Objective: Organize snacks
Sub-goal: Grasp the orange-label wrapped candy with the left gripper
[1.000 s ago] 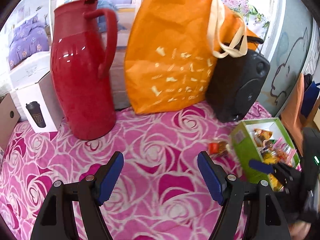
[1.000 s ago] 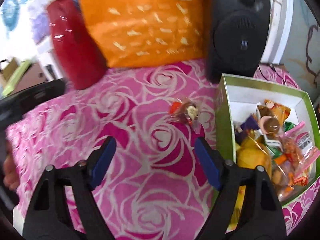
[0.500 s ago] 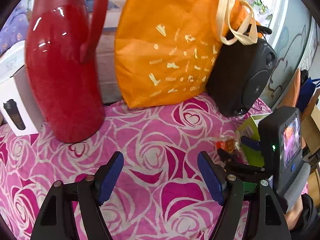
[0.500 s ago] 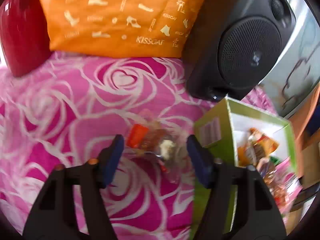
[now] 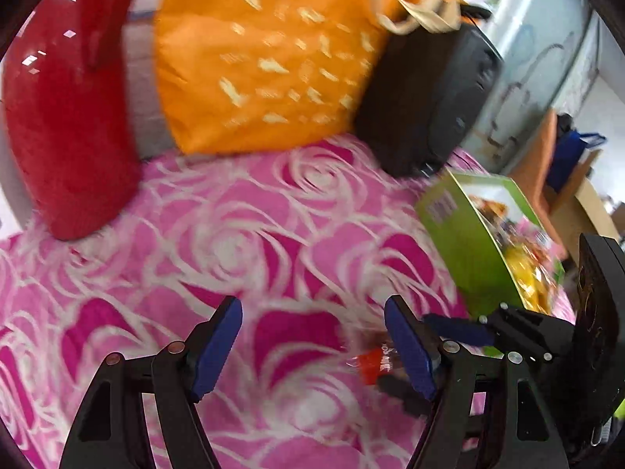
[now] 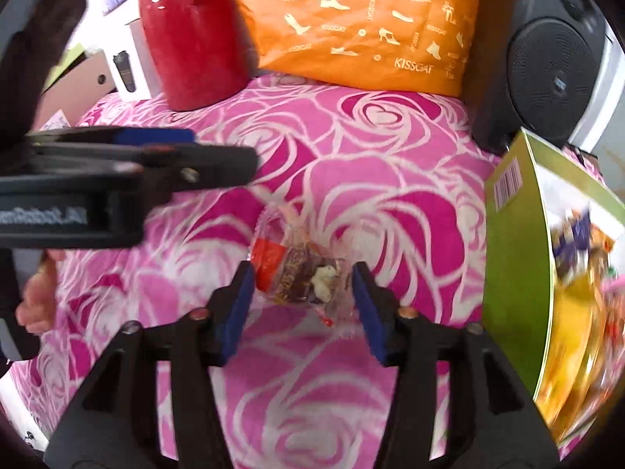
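Right tool (image 6: 302,305) jaws opening, straddling the clear snack packet (image 6: 300,273) on the pink cloth (image 6: 351,156), nothing gripped; left tool (image 5: 312,342) wide open, empty; risk: slick wrapper squirting forward on closure, missing green box (image 6: 511,273) at right.

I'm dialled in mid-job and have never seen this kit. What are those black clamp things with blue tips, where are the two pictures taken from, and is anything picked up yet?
No robot arm here: a person carries a two-finger gripper in each hand, each with a fisheye camera looking along its fingers. One picture looks past the left gripper, open over bare pink rose-patterned cloth. The other looks past the right gripper; a clear-wrapped snack lies on the cloth between its opening jaws, not gripped. To the right stands the green snack box; behind are a red jug, orange bag and black speaker.
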A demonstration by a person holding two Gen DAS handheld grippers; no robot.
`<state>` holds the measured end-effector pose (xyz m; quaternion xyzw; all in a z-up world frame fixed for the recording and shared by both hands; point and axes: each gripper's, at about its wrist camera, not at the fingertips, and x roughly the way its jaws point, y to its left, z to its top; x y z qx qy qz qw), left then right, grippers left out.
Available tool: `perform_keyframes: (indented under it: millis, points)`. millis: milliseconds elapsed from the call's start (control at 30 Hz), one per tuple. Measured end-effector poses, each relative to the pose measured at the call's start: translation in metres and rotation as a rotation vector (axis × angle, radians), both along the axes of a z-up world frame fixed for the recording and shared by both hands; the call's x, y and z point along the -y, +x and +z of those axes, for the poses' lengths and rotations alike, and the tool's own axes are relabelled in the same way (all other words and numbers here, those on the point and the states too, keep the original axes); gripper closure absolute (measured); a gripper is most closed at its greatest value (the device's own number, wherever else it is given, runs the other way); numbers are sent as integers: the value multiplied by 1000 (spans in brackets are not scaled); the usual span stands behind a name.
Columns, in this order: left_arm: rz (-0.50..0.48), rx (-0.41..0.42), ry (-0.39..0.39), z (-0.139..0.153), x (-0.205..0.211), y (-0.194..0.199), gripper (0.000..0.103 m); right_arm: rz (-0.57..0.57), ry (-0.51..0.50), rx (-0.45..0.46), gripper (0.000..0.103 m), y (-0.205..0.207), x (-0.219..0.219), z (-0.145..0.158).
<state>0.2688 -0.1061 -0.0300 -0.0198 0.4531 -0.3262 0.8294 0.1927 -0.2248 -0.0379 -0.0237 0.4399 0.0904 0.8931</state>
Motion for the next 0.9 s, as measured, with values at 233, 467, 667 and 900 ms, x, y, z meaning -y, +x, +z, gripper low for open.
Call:
perform_keyframes:
  millis: [233, 467, 667, 900]
  points:
    - [-99, -121, -7, -33, 24, -23, 35, -36, 74, -24, 37, -21, 6, -17]
    - [-105, -196, -17, -41, 37, -24, 35, -4, 103, -25, 41, -10, 2, -21]
    - [-108, -174, -8, -39, 44, -34, 61, 3, 135, -48, 57, -11, 3, -27]
    - [-126, -51, 16, 8, 52, -60, 63, -10, 160, 35, 58, -37, 11, 3]
